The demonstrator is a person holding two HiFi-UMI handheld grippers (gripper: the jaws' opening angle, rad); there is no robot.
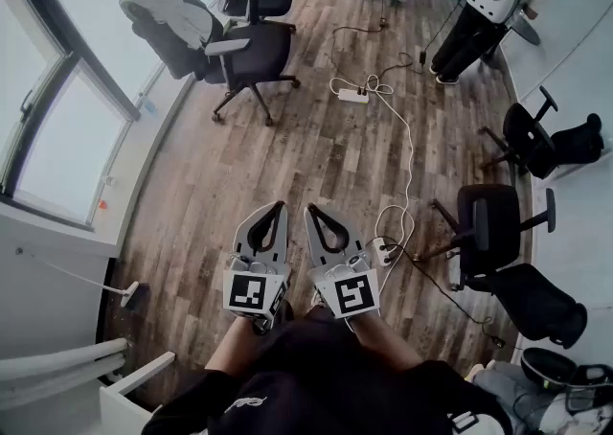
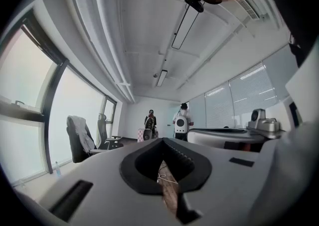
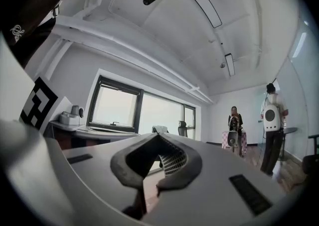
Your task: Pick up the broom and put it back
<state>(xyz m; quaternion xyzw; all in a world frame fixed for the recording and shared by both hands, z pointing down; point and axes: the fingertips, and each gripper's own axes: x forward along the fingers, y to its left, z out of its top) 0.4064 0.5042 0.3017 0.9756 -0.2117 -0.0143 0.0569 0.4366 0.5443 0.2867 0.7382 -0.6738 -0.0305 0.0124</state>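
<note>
The broom (image 1: 131,295) is at the lower left of the head view, by the wall under the window; its thin handle runs left from a small dark head on the floor. Both grippers are held level side by side in front of the person, well to the right of the broom. The left gripper (image 1: 279,204) has its tips together and holds nothing. The right gripper (image 1: 309,207) is likewise shut and empty. In the left gripper view the left gripper (image 2: 162,139) points down the room. In the right gripper view the right gripper (image 3: 158,135) points toward the windows. Neither gripper view shows the broom.
Black office chairs (image 1: 251,52) stand ahead on the left, others (image 1: 493,222) on the right. A white power strip (image 1: 352,95) and cables (image 1: 407,150) cross the wooden floor. A person (image 1: 484,2) stands at the far end. A white desk corner (image 1: 134,380) is at the lower left.
</note>
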